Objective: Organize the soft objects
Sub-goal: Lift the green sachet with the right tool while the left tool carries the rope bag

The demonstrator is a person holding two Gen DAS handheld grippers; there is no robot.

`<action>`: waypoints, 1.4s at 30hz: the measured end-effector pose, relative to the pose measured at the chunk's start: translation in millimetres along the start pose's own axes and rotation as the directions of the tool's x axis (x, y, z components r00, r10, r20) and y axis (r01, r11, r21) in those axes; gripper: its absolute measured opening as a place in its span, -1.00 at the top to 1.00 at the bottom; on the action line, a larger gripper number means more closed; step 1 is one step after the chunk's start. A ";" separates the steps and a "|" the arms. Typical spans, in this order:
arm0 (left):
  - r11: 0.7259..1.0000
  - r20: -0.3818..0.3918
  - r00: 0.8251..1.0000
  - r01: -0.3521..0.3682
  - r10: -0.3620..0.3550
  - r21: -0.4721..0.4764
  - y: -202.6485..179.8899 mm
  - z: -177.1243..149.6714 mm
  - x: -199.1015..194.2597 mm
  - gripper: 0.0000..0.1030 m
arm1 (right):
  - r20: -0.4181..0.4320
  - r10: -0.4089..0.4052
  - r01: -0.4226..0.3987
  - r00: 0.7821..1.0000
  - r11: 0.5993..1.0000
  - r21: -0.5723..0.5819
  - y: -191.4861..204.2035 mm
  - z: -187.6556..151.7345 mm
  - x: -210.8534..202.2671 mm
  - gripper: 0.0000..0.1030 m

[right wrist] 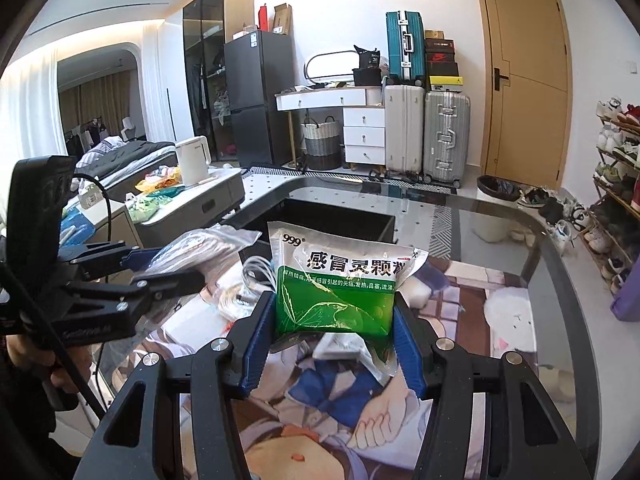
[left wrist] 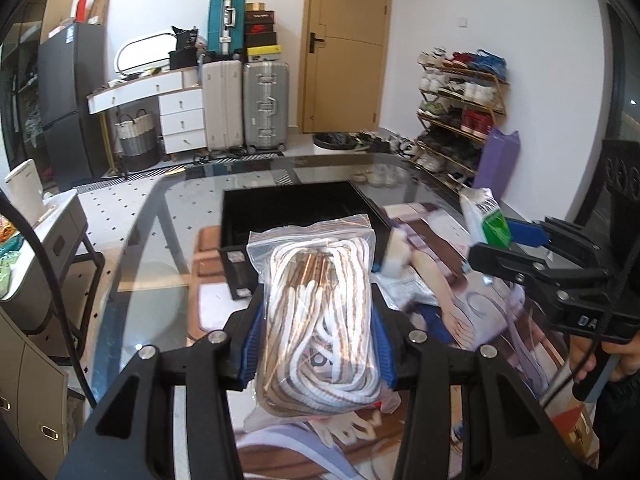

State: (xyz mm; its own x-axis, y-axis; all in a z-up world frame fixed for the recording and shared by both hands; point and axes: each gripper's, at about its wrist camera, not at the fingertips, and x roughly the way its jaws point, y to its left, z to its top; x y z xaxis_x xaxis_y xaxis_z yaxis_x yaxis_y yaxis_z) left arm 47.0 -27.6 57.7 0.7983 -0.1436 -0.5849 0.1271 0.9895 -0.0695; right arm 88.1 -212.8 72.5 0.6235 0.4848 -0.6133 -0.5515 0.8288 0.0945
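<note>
With the left gripper squeezing a slippery bag of rope and the right gripper pinching a green sachet above the worktop, either could slide free short of the black box.

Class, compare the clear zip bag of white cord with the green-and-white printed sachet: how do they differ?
The clear zip bag of white cord is see-through and bulges; the green-and-white printed sachet is opaque and flatter. The left gripper holds the bag, the right gripper the sachet. Both are soft packets clamped between blue pads.
</note>
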 end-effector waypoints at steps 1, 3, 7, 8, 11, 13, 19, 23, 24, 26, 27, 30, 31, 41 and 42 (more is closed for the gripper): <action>1.000 0.004 1.000 -0.008 0.008 -0.004 2.3 3.1 1.1 0.12 | 0.002 0.009 -0.009 1.000 1.000 0.006 -1.3 1.7 0.7 -0.08; 1.000 0.013 1.000 -0.025 0.025 -0.008 6.4 8.3 3.4 0.12 | 0.007 0.020 -0.020 1.000 1.000 0.013 -2.5 7.3 4.1 -0.08; 0.999 0.025 0.999 -0.047 0.047 -0.015 11.6 16.4 8.7 0.12 | 0.011 0.030 -0.031 0.999 0.999 0.015 -4.3 16.6 9.7 -0.08; 0.999 0.026 0.998 -0.051 0.051 -0.014 12.7 18.4 10.3 0.12 | 0.008 0.032 -0.032 0.999 0.999 0.012 -4.6 18.5 11.5 -0.08; 0.998 0.028 0.998 -0.062 0.062 -0.013 16.2 25.0 15.7 0.12 | 0.009 0.037 -0.037 0.999 0.999 0.006 -4.3 23.9 15.2 -0.08; 0.998 0.028 0.997 -0.068 0.069 -0.011 17.7 27.9 19.5 0.12 | 0.011 0.038 -0.038 0.999 0.999 0.004 -5.1 28.3 17.8 -0.08; 0.997 0.026 0.996 -0.082 0.083 -0.005 20.9 31.7 28.0 0.12 | 0.013 0.045 -0.045 0.999 0.999 -0.004 -8.2 42.9 27.5 -0.08; 0.995 0.027 0.995 -0.095 0.096 -0.006 22.4 38.0 33.8 0.12 | 0.010 0.059 -0.059 0.998 0.998 -0.005 -9.5 49.4 34.9 -0.08; 0.995 0.028 0.995 -0.100 0.100 -0.006 23.1 38.7 35.3 0.12 | 0.010 0.061 -0.061 0.998 0.998 -0.003 -10.4 50.9 36.9 -0.08; 0.995 0.027 0.994 -0.103 0.103 -0.008 24.4 40.8 38.6 0.12 | 0.010 0.065 -0.065 0.998 0.998 -0.001 -12.4 54.1 41.6 -0.08; 0.994 0.026 0.994 -0.107 0.107 -0.011 25.1 42.7 40.8 0.12 | 0.012 0.065 -0.065 0.998 0.998 -0.001 -13.2 56.3 44.1 -0.08; 0.993 0.023 0.993 -0.118 0.118 -0.012 26.3 45.9 46.5 0.12 | 0.011 0.070 -0.070 0.997 0.998 -0.001 -13.9 59.9 50.1 -0.08; 0.993 0.021 0.993 -0.120 0.120 -0.013 27.2 46.4 48.6 0.12 | 0.010 0.070 -0.070 0.997 0.998 -0.003 -14.6 61.6 52.8 -0.08; 0.990 0.011 0.991 -0.135 0.136 -0.036 35.2 56.7 64.7 0.12 | 0.022 0.071 -0.070 0.997 0.998 -0.001 -21.3 79.5 70.5 -0.08; 0.990 0.010 0.990 -0.138 0.138 -0.036 36.2 56.8 65.6 0.12 | 0.024 0.070 -0.070 0.997 0.998 -0.001 -22.1 81.9 71.9 -0.08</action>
State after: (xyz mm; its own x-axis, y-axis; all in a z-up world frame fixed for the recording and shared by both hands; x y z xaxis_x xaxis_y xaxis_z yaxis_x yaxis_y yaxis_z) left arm 137.4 -2.3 62.7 0.8141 -0.0059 -0.5807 -0.0052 0.9998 -0.0174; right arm 190.5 -173.4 90.5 0.5966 0.5484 -0.5859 -0.5946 0.7924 0.1363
